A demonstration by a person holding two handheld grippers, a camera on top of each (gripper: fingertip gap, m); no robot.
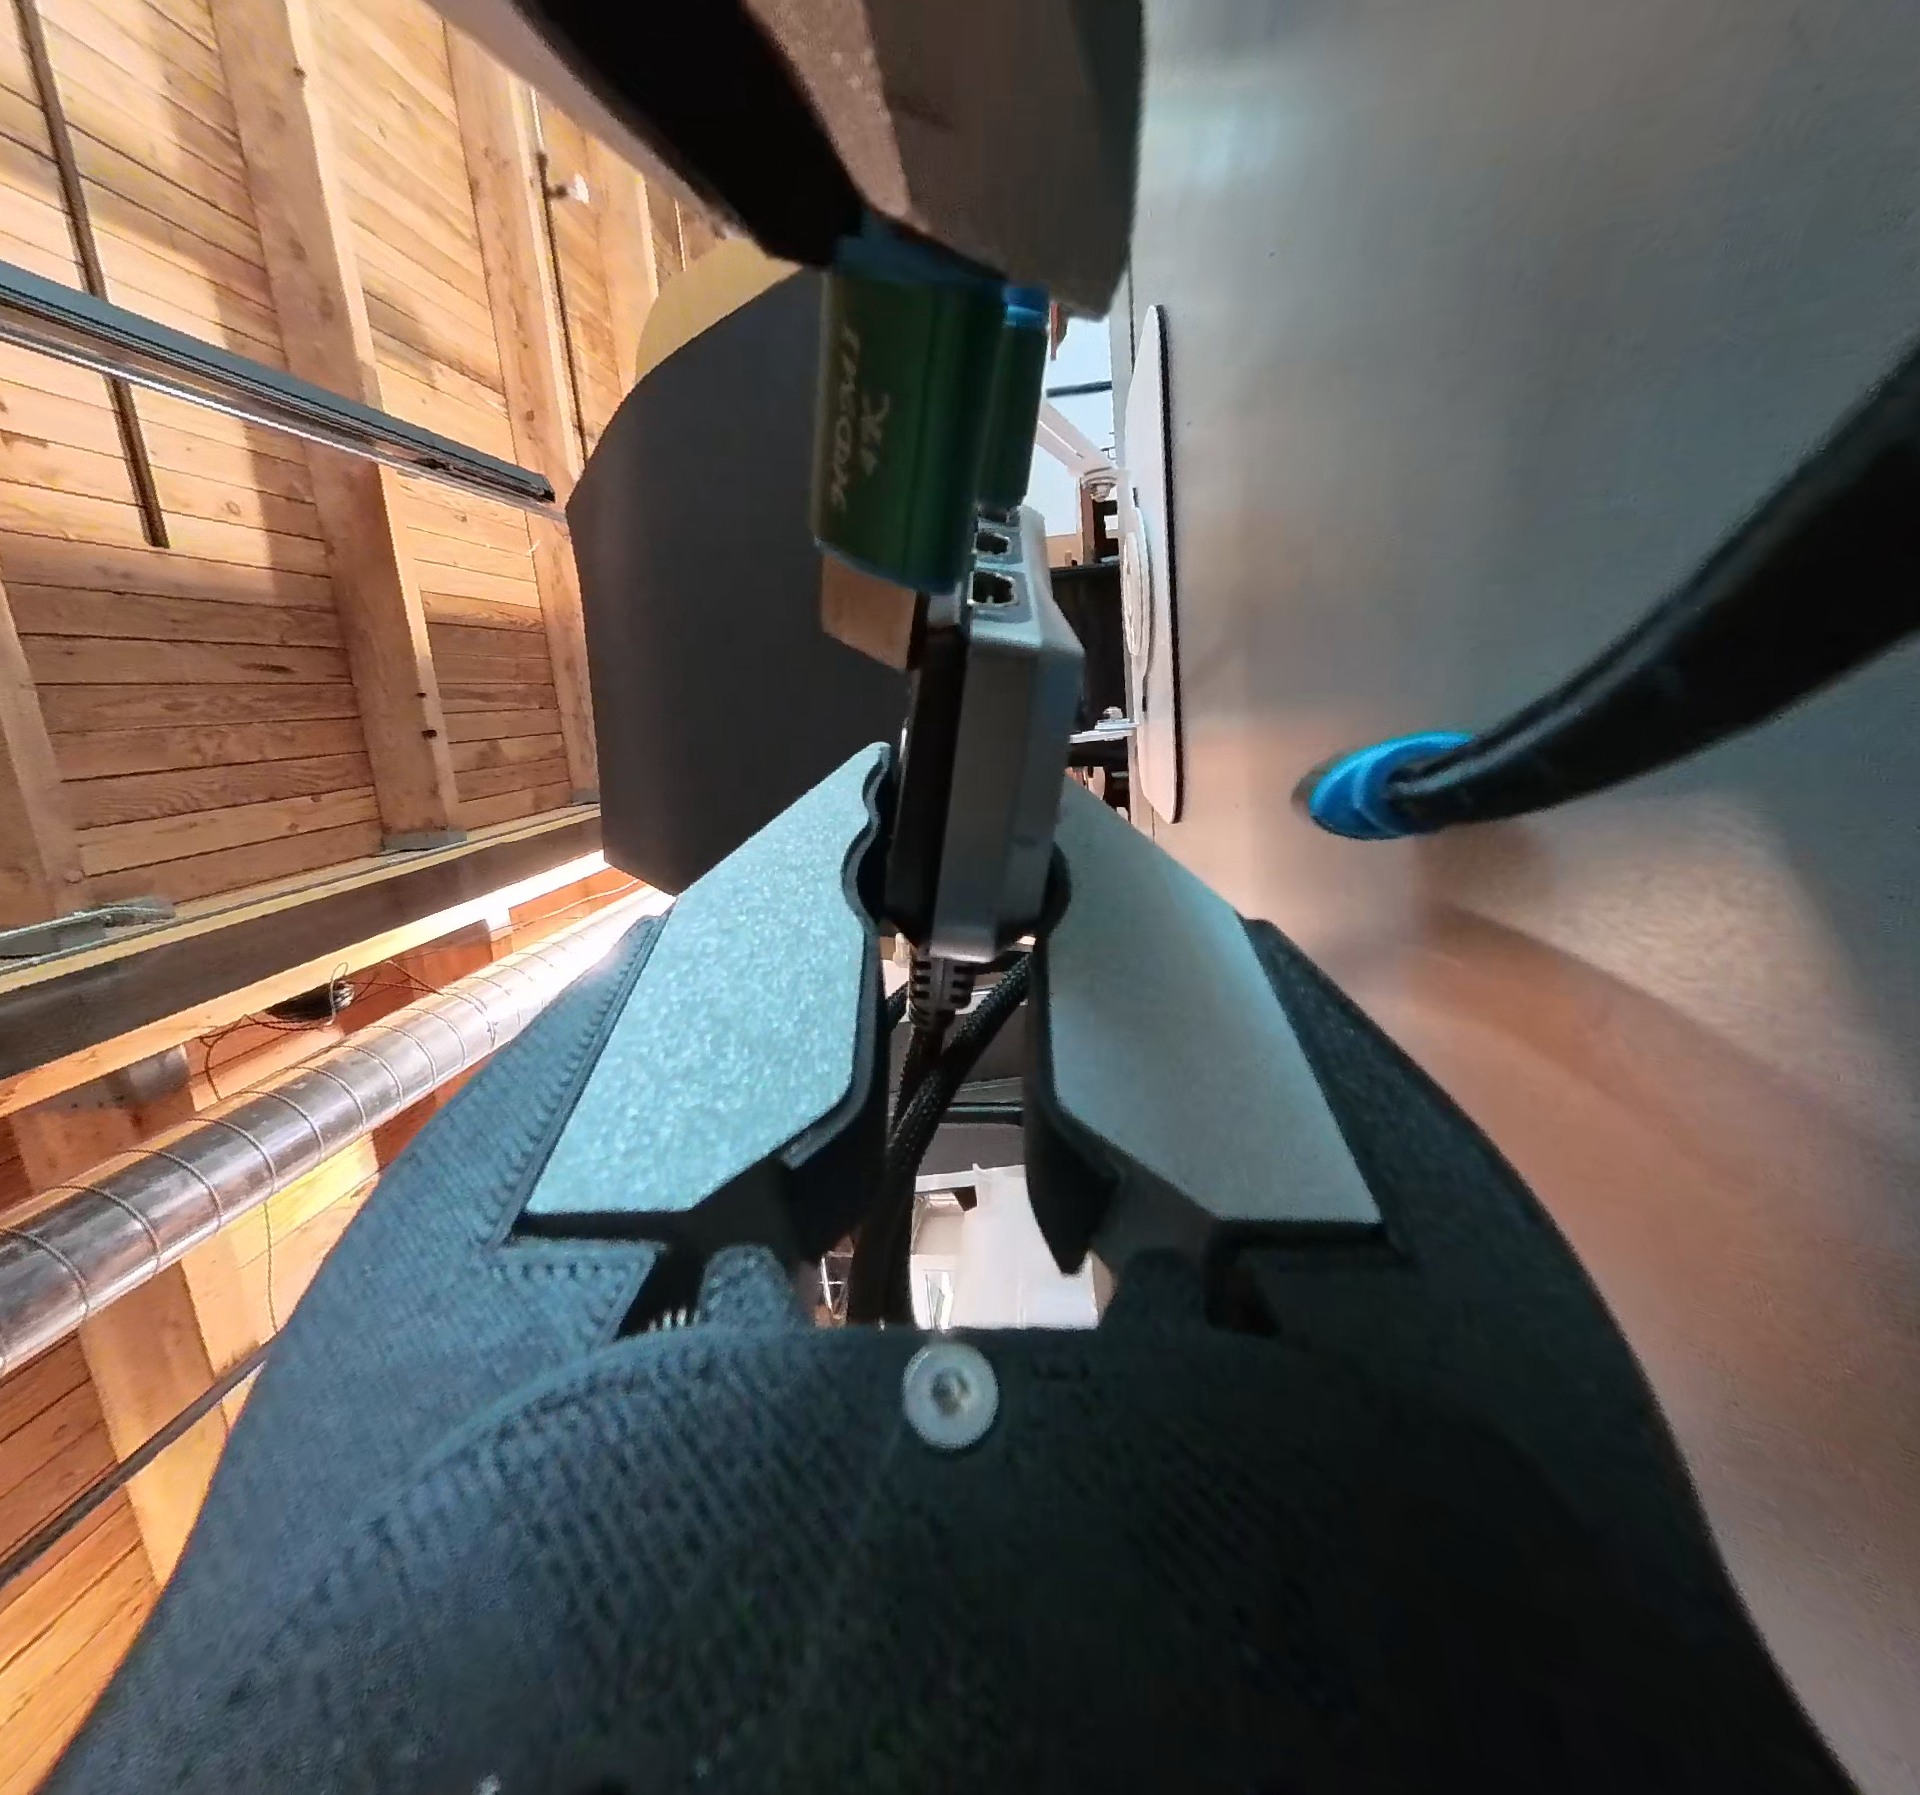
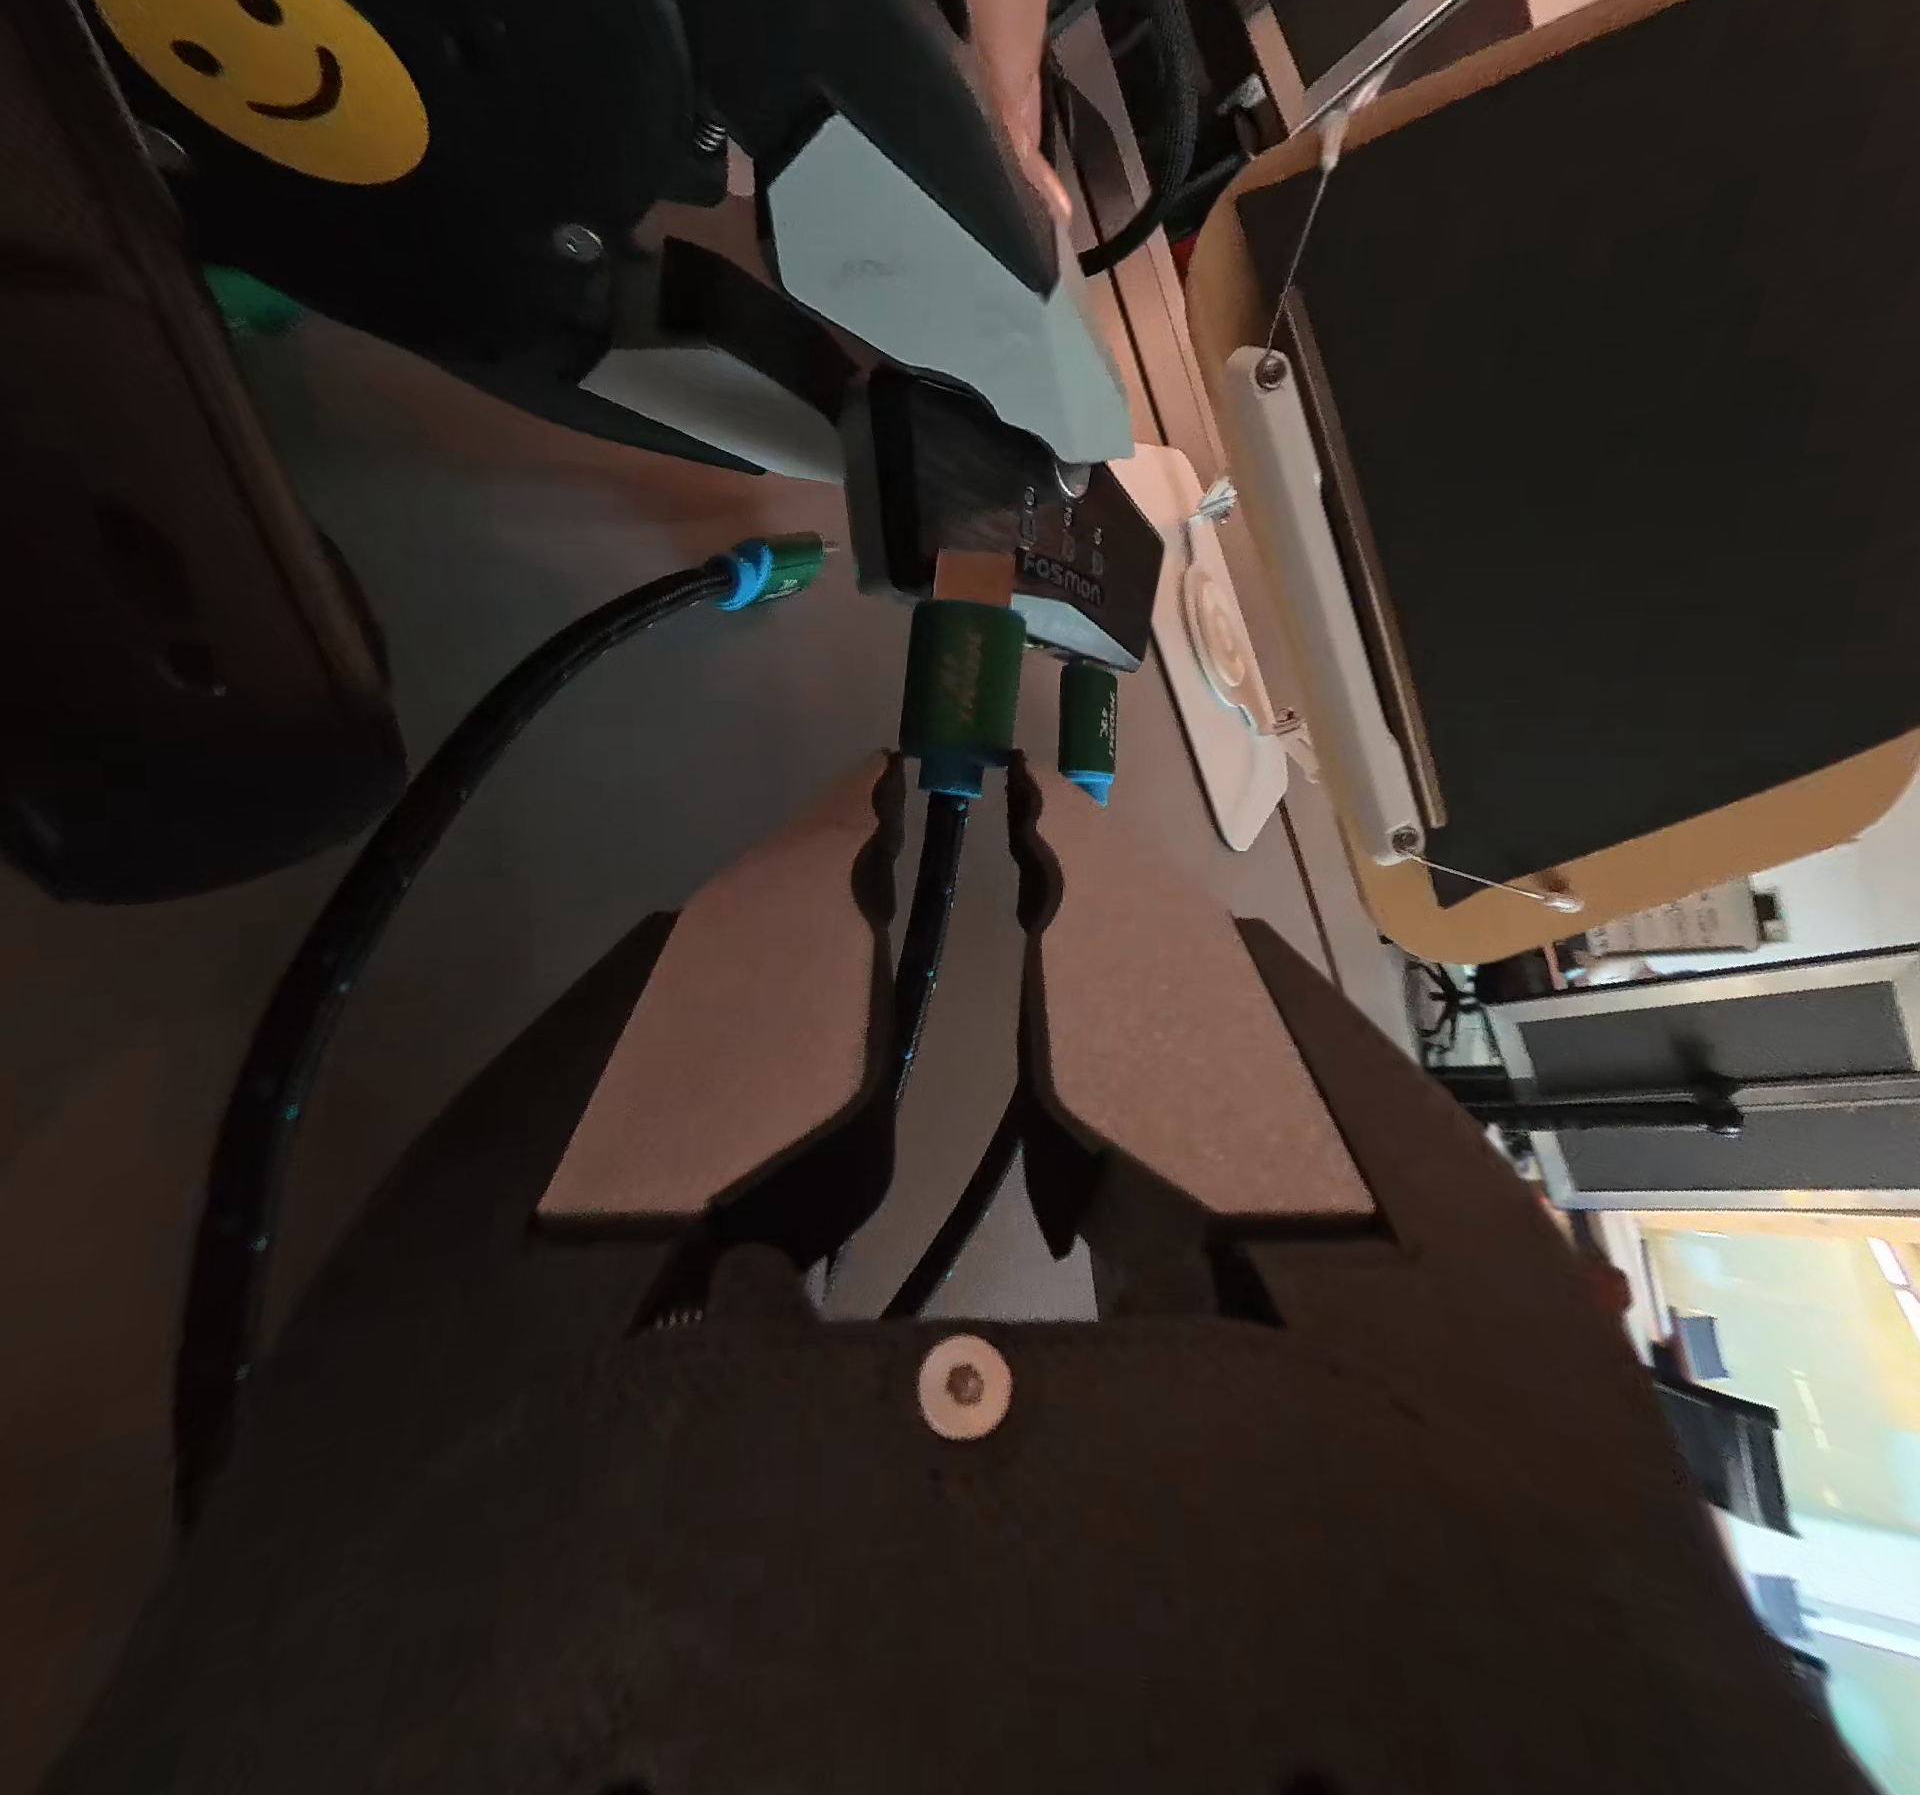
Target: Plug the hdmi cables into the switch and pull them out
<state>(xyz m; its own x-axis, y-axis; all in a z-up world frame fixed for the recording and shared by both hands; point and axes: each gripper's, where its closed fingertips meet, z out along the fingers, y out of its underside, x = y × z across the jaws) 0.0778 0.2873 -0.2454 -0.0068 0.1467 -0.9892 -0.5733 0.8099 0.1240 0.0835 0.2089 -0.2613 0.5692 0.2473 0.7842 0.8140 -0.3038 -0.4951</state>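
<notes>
My left gripper (image 1: 977, 810) is shut on the grey and black HDMI switch (image 1: 997, 706) and holds it off the table, ports facing away. It also shows in the right wrist view (image 2: 1081, 561). My right gripper (image 2: 956, 779) is shut on the blue collar of a green HDMI plug (image 2: 961, 685). That plug's gold tip (image 1: 862, 613) lies against the switch's black side, outside the ports. A second green plug (image 2: 1086, 722) sits in a port of the switch. A third plug (image 2: 779, 576) lies loose on the table with its black cable.
A grey table (image 1: 1507, 291) lies under both grippers. A white flat pad (image 2: 1236, 706) rests on it just past the switch. A black panel on a tan board (image 2: 1558, 395) stands close behind. Wooden walls and a metal duct (image 1: 260, 1174) are far off. My hands' fingertips stand some 8 cm from each other.
</notes>
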